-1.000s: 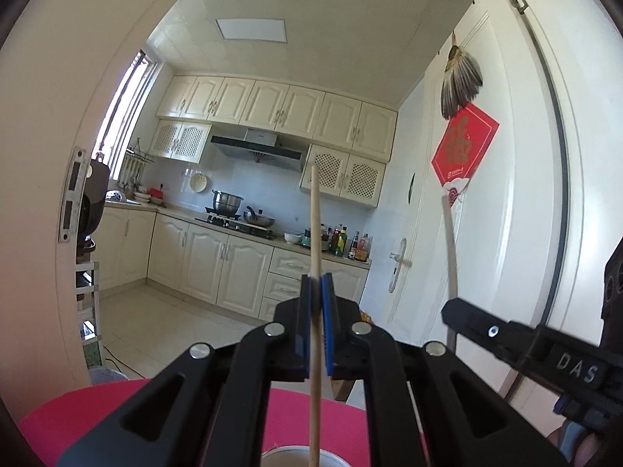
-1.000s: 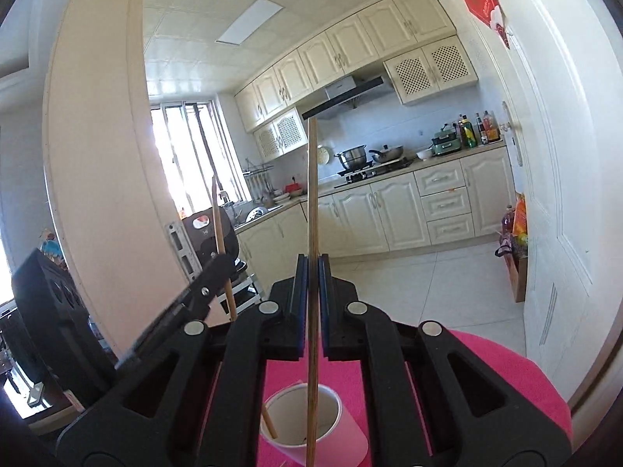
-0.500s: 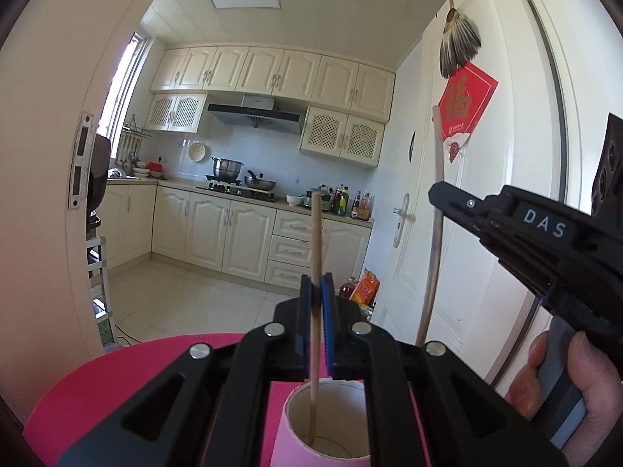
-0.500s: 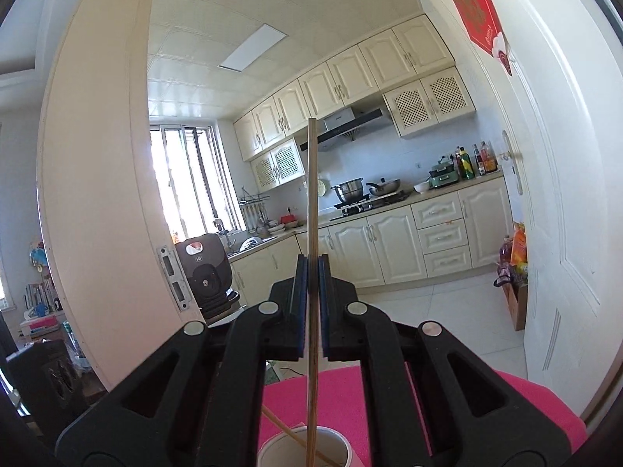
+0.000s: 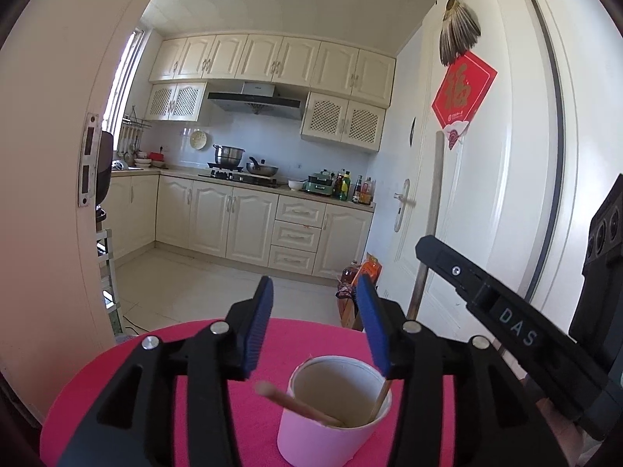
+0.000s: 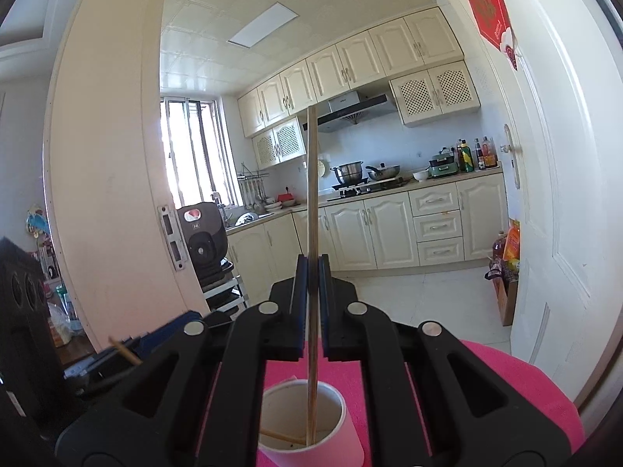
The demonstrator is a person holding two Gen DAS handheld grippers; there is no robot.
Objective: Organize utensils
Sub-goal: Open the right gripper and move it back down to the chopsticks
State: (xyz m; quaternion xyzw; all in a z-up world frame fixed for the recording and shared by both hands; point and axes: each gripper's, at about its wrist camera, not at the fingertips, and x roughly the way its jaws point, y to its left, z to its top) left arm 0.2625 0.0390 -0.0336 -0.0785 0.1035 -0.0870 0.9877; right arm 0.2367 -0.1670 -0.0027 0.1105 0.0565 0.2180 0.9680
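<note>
1. Left gripper [image 5: 315, 330], blue-padded jaws opening, nothing between them; hovering just above the pale pink paper cup [image 5: 335, 412], probably to let its stick drop in.
2. Loose light wooden chopstick [image 5: 300, 404] leaning inside that cup, blunt end poking over the near-left rim.
3. Cup standing upright on the round magenta-covered table [image 5: 109, 381].
4. Right gripper [image 6: 312, 307] clamped tight on a second pale wooden chopstick [image 6: 312, 233], held upright, lower end already inside the cup, likely lined up for release.
</note>
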